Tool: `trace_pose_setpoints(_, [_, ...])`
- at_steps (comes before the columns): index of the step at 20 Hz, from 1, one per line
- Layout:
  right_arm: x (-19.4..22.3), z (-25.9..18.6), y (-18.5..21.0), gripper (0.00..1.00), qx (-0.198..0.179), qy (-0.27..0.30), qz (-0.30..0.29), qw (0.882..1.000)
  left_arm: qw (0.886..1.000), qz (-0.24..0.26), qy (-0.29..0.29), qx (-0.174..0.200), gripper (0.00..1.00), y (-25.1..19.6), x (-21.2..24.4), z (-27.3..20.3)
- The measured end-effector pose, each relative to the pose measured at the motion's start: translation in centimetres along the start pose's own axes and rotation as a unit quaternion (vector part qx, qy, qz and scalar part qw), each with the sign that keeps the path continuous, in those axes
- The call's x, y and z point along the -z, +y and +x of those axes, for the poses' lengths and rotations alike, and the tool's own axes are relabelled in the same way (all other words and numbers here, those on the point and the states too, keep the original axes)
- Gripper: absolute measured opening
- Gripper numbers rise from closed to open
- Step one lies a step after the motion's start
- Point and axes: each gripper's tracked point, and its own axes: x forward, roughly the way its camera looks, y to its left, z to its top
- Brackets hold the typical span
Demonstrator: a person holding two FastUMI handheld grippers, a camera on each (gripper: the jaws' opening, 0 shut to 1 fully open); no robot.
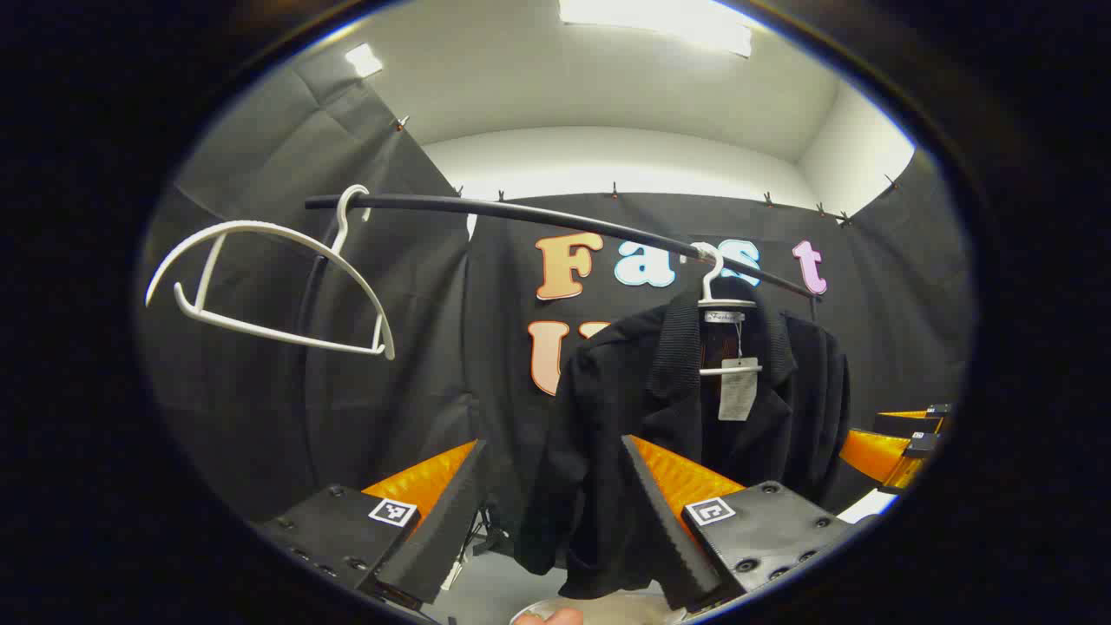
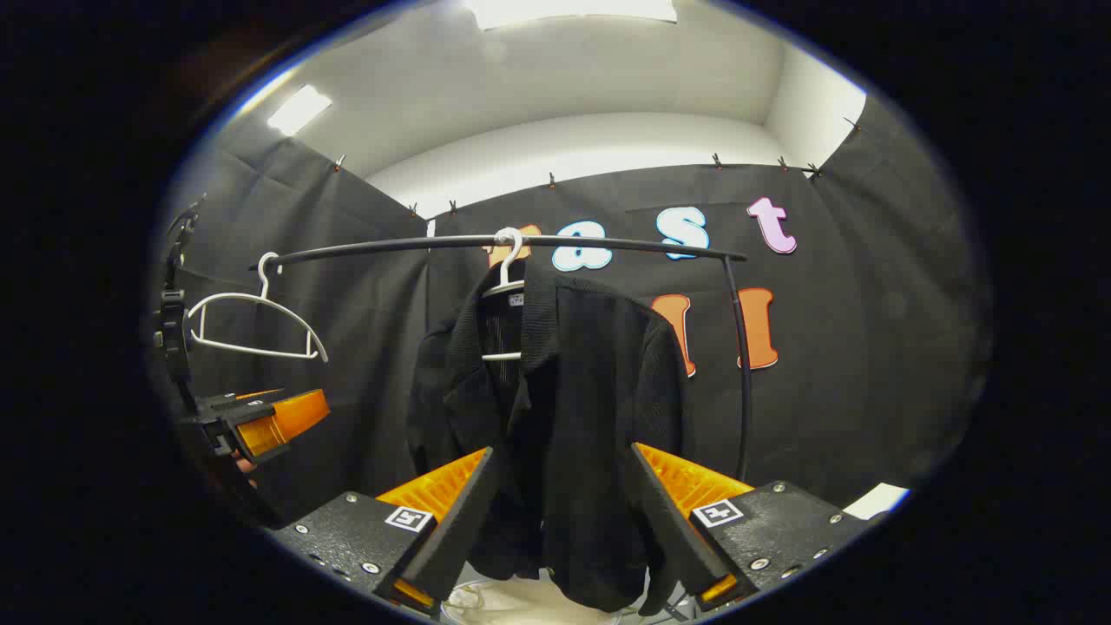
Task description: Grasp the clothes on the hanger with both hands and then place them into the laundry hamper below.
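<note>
A black jacket (image 1: 642, 408) hangs on a white hanger (image 1: 719, 291) from a black rail (image 1: 521, 211). My left gripper (image 1: 551, 443) stands open, its orange-and-black fingers wide apart in front of the jacket's left side and not touching it. In the right gripper view the jacket (image 2: 581, 391) hangs straight ahead on its hanger (image 2: 506, 260). My right gripper (image 2: 562, 450) is open too, framing the jacket's lower half with no contact that I can see. A pale rim of the hamper (image 2: 521, 605) shows below the hem. Each view shows the other gripper off to the side (image 1: 894, 443) (image 2: 260, 421).
An empty white hanger (image 1: 269, 278) (image 2: 252, 321) hangs at the rail's left end. The rack's upright post (image 2: 742, 365) stands to the right of the jacket. A paper tag (image 1: 738, 391) dangles inside the collar. Black cloth walls close in behind.
</note>
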Motion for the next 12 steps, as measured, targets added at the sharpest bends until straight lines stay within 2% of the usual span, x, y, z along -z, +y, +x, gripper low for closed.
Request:
trace_pose_setpoints(7, [0.2, 0.3, -0.2, 0.93, 0.007, 0.008, 0.005, 1.0, 1.0, -0.023, -0.006, 0.011, 0.95, -0.3, 0.3, 0.3])
trace_pose_setpoints(12, [0.8, 0.4, 0.2, 0.93, 0.0, 0.015, 0.006, 1.0, 1.0, -0.022, 0.003, -0.005, 1.0, 0.9, 1.1, 0.3])
